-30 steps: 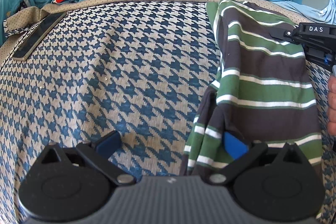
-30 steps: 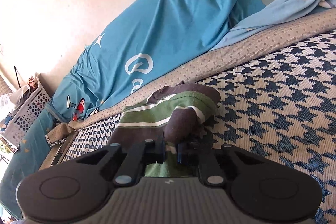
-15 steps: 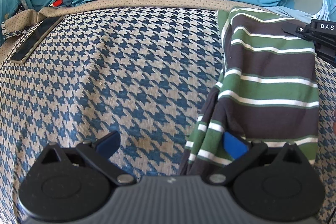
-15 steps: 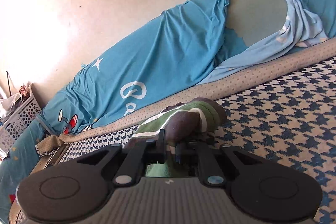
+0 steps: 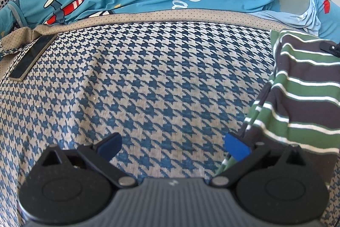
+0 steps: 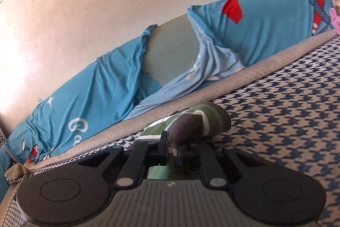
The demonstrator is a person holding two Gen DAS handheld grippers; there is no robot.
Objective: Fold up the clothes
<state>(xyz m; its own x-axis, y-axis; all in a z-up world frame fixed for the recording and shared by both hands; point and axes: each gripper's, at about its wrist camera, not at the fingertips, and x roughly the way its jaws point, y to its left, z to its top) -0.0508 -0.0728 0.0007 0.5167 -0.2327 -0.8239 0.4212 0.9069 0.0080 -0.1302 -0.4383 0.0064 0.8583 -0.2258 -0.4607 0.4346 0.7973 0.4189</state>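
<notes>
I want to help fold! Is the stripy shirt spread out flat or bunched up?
Bunched up. The stripy shirt hangs in folds, doubled over, and the right tool pinches a gathered lump of it above the checked cover.

left gripper (image 5: pixel 173 145): black linkage arms, silver pivot screws, round black discs, ribbed grey housing, blue pads at ten and two o'clock. right gripper (image 6: pixel 172 151) built alike.

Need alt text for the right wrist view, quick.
The right gripper has its jaws shut on a bunched fold of the striped shirt, above a houndstooth cover. Behind runs a blue sheet against a pale wall.
</notes>
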